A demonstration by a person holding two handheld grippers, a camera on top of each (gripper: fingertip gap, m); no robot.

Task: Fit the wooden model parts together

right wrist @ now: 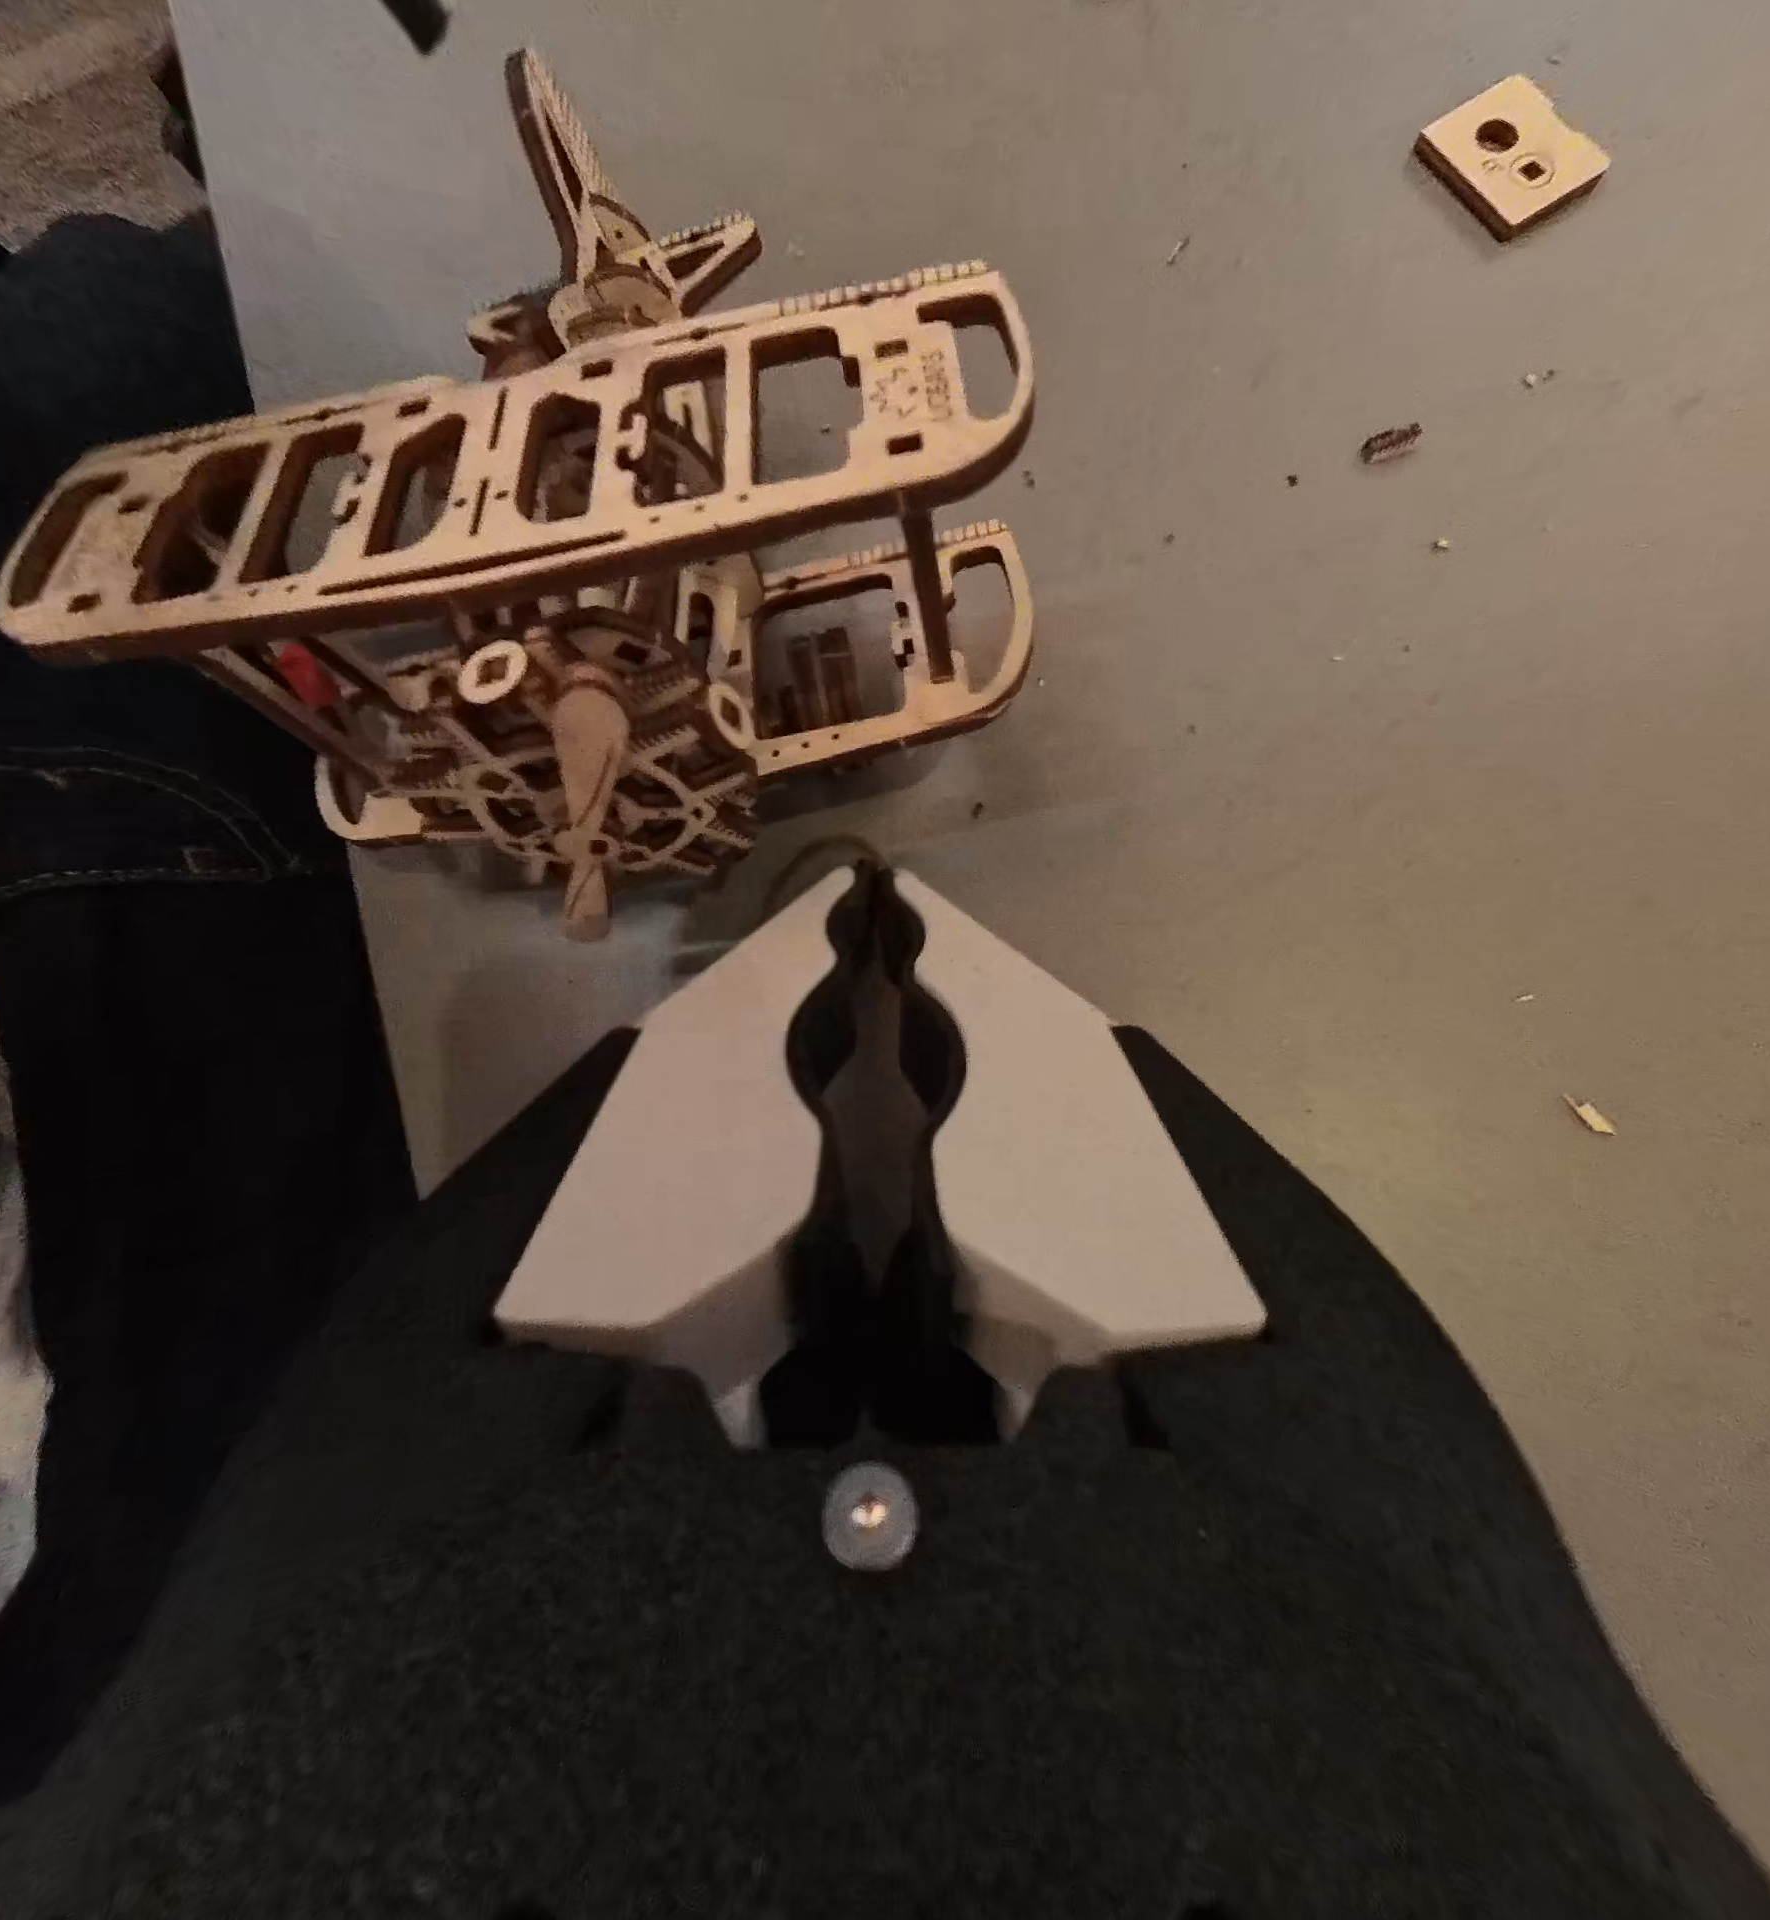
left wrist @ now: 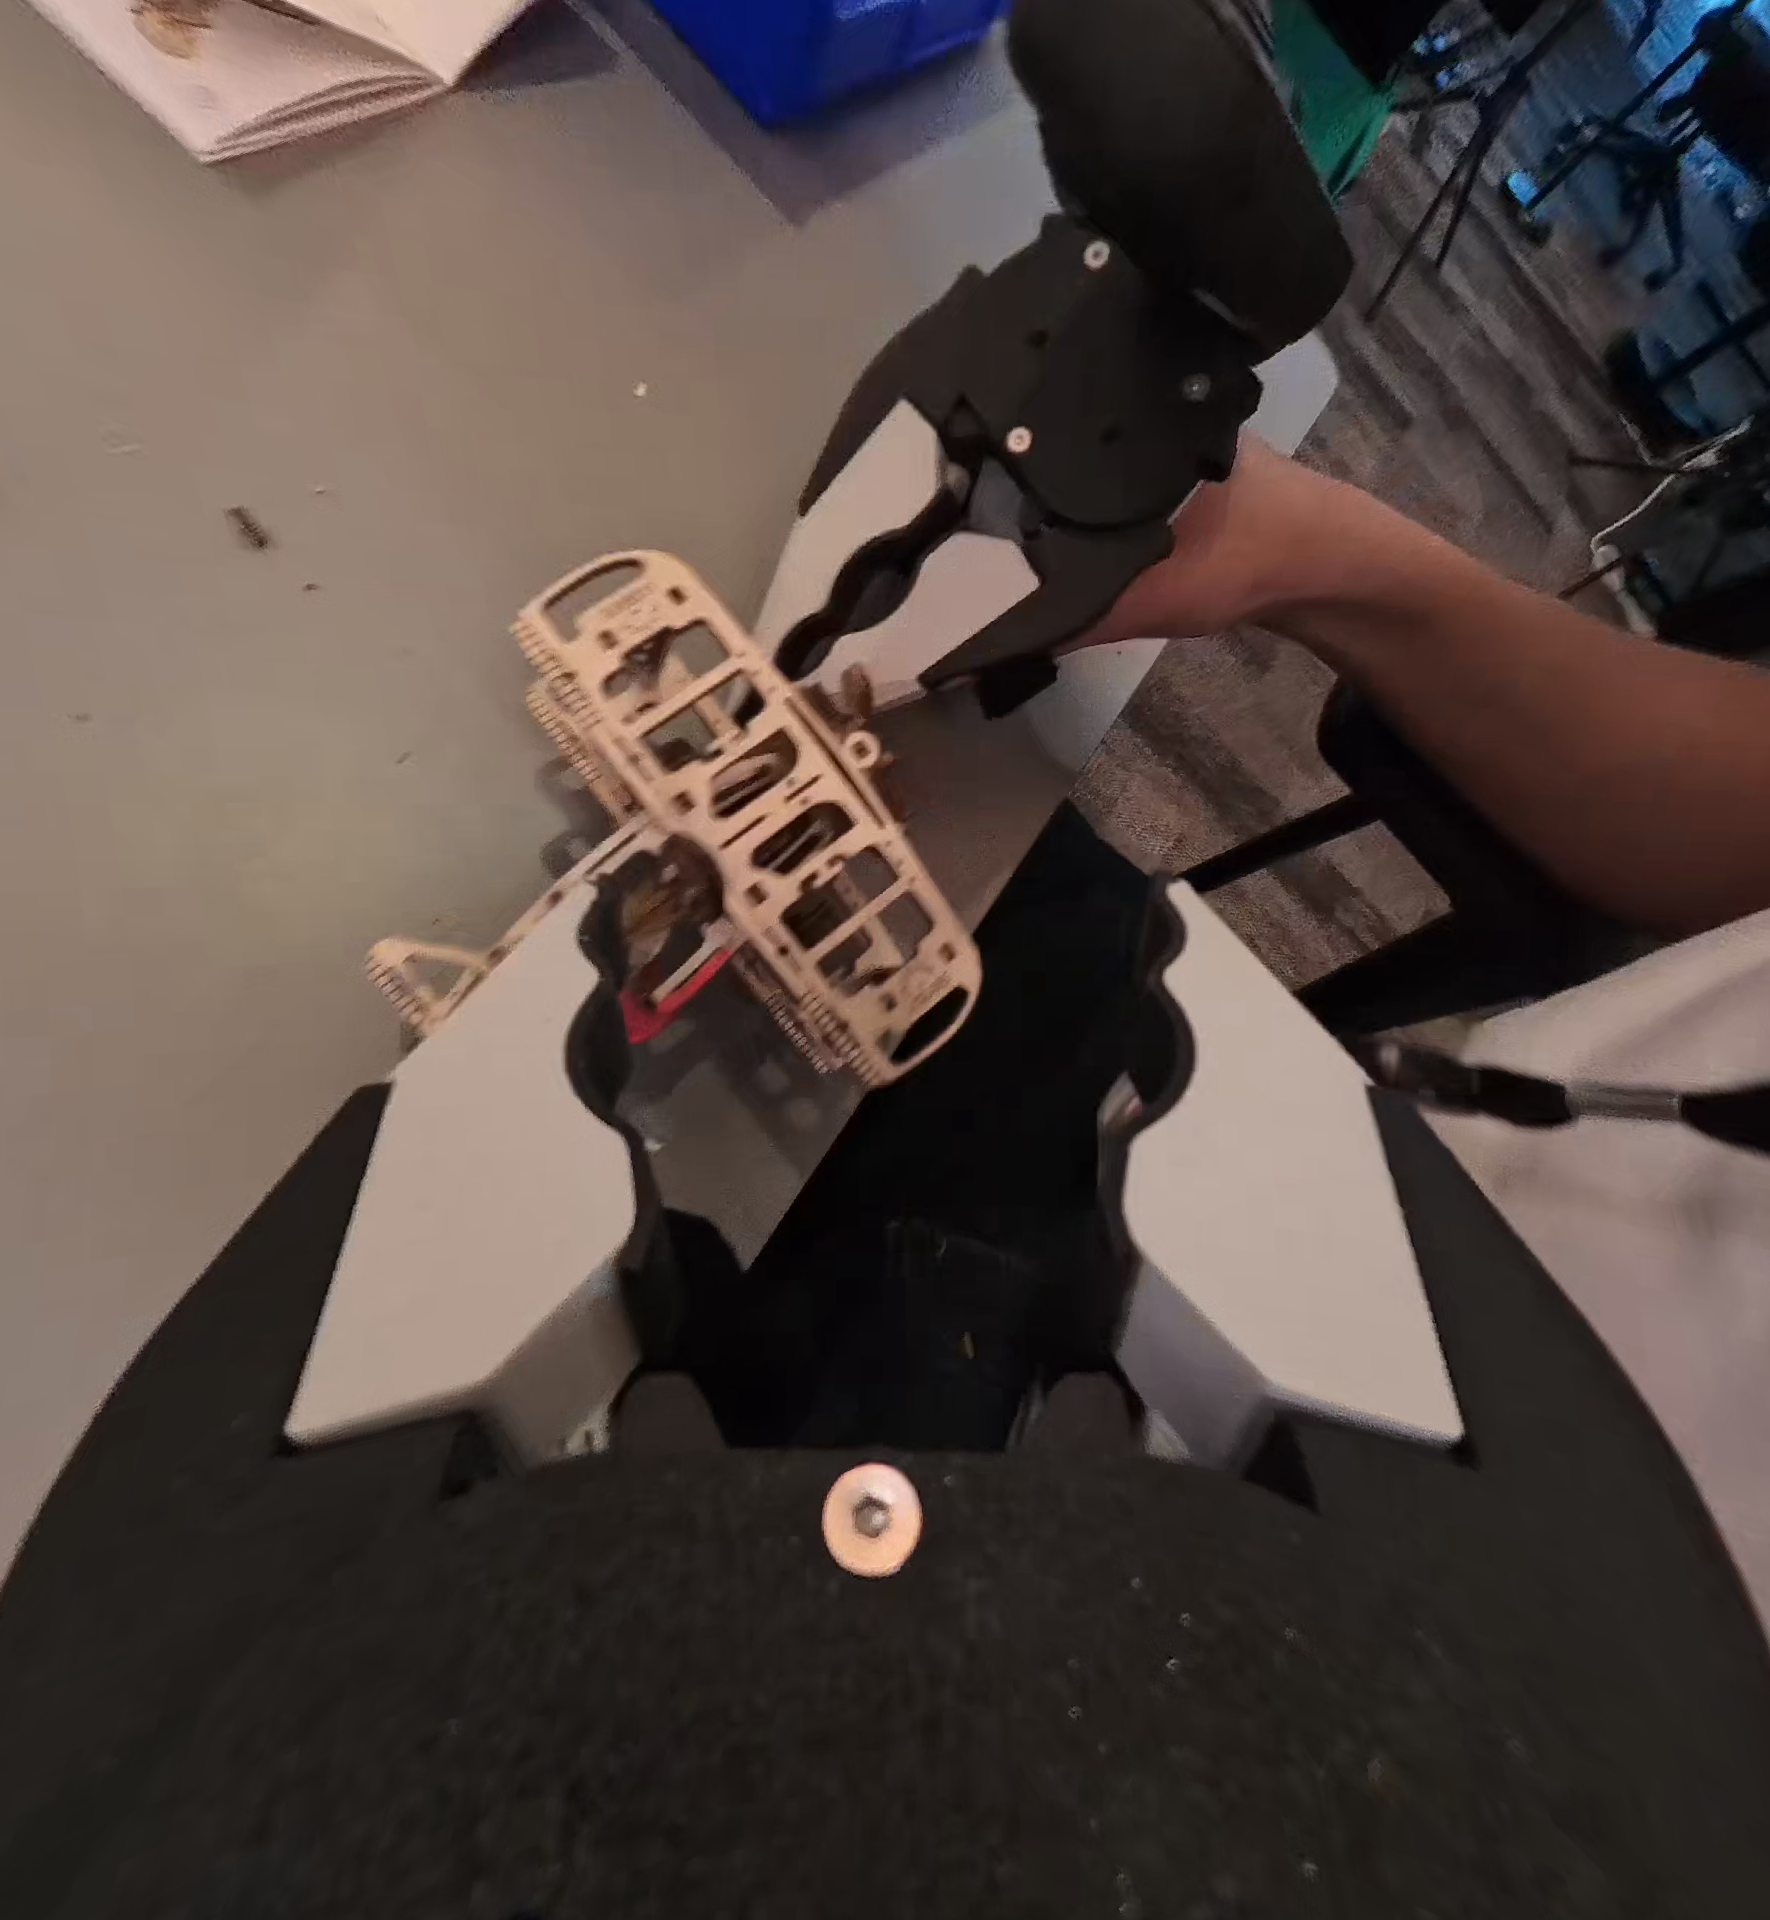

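Observation:
A wooden biplane model (left wrist: 756, 800) stands tilted at the grey table's edge, nose down and tail up. In the right wrist view the biplane model (right wrist: 548, 468) has one wing end hanging over a person's leg. My left gripper (left wrist: 876, 904) is open wide. Its left finger (left wrist: 611, 997) is beside the fuselage and its right finger is well apart from the model. My right gripper (right wrist: 870, 883) is shut just right of the propeller (right wrist: 590, 769), with a small brown wooden part (right wrist: 824, 860) at its tips. It also shows in the left wrist view (left wrist: 850, 675) at the model's nose.
A square wooden piece (right wrist: 1509, 156) with holes lies far right on the grey table (right wrist: 1380, 727) among wood crumbs. An open booklet (left wrist: 289, 73) and a blue object (left wrist: 808, 52) lie at the far edge. A person's arm (left wrist: 1483, 727) and leg (right wrist: 133, 935) are beside the table. Across from one pair of fingers to the other is roughly 12 cm.

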